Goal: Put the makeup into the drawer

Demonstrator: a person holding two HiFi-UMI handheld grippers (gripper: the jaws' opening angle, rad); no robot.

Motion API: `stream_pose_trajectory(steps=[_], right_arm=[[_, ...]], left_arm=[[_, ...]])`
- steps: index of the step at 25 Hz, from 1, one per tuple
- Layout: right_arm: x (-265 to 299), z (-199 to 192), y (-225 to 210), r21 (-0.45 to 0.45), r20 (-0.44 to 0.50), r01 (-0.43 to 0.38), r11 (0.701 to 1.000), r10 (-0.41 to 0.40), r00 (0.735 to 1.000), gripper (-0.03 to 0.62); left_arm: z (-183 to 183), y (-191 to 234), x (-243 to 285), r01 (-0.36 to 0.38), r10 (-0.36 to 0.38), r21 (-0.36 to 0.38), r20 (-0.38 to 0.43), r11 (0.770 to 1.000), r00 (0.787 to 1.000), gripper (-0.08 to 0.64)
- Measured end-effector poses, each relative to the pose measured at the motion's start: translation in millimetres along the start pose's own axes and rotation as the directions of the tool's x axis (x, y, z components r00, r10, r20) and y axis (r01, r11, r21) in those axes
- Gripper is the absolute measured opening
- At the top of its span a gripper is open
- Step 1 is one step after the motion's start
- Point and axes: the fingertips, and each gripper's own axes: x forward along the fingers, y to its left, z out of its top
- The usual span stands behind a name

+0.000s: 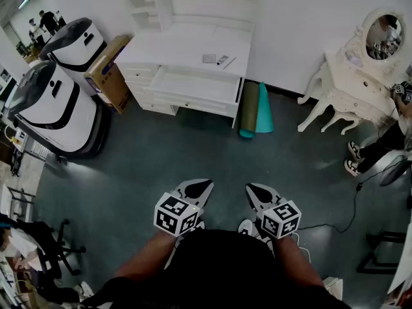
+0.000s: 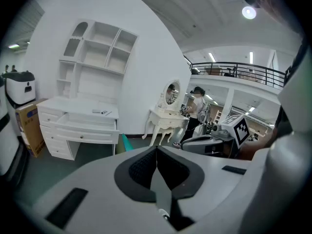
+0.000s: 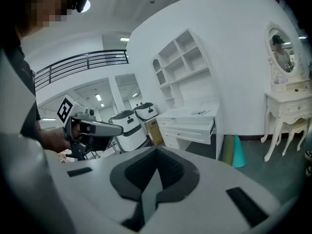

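While the person stands well back from the white desk (image 1: 168, 47), both grippers hang low near the body with nothing in them. Left gripper (image 1: 201, 187) has its jaws pressed together, same deal with the right gripper (image 1: 256, 190). Makeup (image 1: 209, 58) sits on the desktop, just behind the pulled-out drawer (image 1: 193, 85).

Bright, even overhead lighting, glaring ceiling lamp (image 2: 249, 12), heavy fisheye bending, dark vignetted corners, sharp focus
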Motion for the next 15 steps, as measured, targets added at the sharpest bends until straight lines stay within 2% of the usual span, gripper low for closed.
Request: stream_pose_trajectory(steps=[4, 15], right_arm=[[0.9, -4.1, 0.9, 0.013, -0.006, 0.001, 1.000, -0.001, 1.000, 0.025], [6.2, -2.5, 1.3, 0.020, 0.005, 0.005, 1.000, -0.005, 1.000, 0.025]], left_arm=[[-0.6, -1.9, -0.1, -0.006, 0.006, 0.031, -0.011, 0.999, 1.000, 0.011], [5.0, 0.3, 0.4, 0.019, -0.019, 0.016, 0.001, 1.000, 1.000, 0.011]])
